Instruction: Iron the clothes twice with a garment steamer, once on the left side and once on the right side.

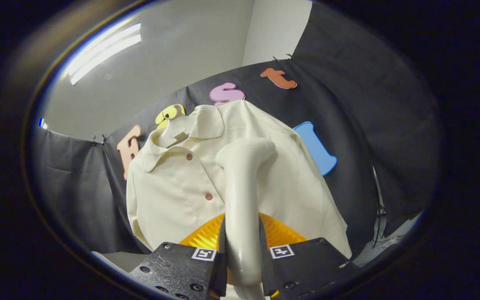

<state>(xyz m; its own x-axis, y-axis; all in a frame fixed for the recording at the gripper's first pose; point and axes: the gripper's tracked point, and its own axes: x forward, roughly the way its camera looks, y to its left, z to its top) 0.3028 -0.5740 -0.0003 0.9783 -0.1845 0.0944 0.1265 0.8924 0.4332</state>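
Gripper view: on the left a ceiling light [104,50] glows above the booth's dark cloth wall [73,187]. Beside that hangs a cream shirt [173,187] with reddish buttons, its collar on a pale hanger [175,132]. Just ahead of the fingers an orange ribbed thing [206,237] shows low against the shirt. The gripper [242,254] pinches the steamer [242,183] by its handle, both fingers pressed to it, the head tilted up in front of the shirt's right half.
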